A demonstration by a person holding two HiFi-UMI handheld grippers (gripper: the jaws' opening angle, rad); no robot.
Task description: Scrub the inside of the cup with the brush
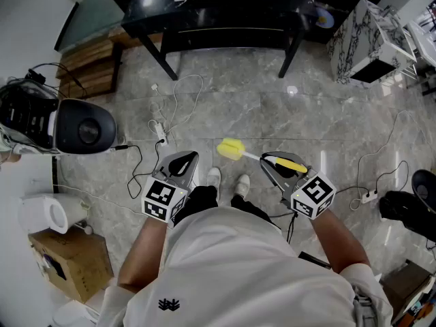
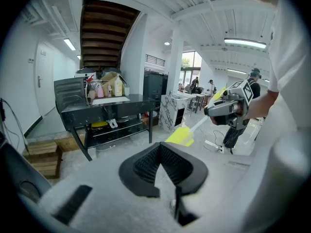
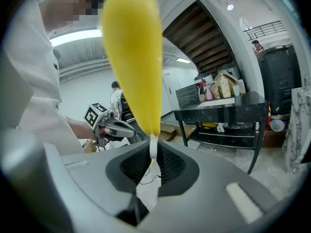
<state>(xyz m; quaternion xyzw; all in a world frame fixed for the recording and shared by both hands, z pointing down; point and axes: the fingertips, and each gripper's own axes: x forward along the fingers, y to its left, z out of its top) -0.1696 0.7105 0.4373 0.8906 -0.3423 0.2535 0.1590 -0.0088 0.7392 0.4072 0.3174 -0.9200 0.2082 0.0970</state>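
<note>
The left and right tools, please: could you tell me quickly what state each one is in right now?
Left tool: closed, nothing in it.
Right tool: closed on the yellow brush.

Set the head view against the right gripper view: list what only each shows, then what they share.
Only the head view: a yellow sponge head, the person's white shoes and a brown cardboard box.
Only the right gripper view: cartons on the black metal table and the dark slatted stair underside.
Both: the yellow-handled plastic brush clamped in the right claw, the left claw and that table.
</note>
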